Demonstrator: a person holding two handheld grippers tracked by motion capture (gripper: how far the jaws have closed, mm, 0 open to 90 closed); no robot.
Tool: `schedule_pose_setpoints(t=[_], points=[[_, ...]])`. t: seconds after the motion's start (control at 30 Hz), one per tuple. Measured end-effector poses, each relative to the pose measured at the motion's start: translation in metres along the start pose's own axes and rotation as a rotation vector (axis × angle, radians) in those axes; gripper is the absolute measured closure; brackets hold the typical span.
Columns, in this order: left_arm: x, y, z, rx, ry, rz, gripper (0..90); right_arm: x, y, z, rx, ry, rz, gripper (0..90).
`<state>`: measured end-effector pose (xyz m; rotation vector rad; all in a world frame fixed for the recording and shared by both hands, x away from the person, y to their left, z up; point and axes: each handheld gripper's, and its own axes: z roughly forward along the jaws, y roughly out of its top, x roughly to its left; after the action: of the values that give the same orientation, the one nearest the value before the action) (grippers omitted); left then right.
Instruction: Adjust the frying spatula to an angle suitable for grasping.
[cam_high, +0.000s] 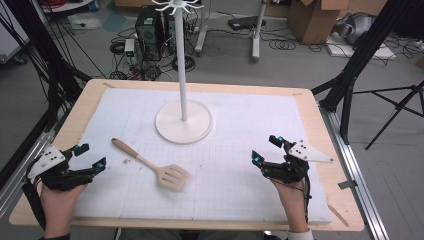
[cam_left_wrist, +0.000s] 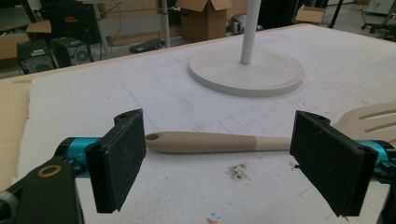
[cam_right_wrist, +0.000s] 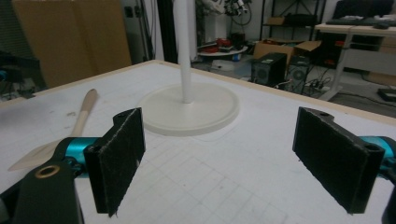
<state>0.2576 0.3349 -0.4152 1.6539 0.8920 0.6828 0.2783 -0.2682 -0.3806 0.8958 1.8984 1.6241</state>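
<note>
Both hands rest at the worktop's near edge, left tool (cam_high: 89, 156) and right tool (cam_high: 266, 148) wide open, holding nothing. The spatula (cam_high: 152, 165) lies between them, nearer the left one.

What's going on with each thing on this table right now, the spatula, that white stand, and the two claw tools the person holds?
Spatula: lying flat on the white mat, untouched.
White stand: upright on its round base, hooks at the top bare.
Left gripper: open, holding nothing, aimed at the spatula's handle.
Right gripper: open, holding nothing.
White mat: flat on the table, a few dark crumbs near the spatula.
</note>
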Motion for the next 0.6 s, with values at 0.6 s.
schedule_pose_setpoints(t=[0.6], points=[[0.000,0.000,0.000,0.002,-0.012,-0.001,18.8,0.048,0.024,0.061,0.098,0.165,-0.071,15.7]])
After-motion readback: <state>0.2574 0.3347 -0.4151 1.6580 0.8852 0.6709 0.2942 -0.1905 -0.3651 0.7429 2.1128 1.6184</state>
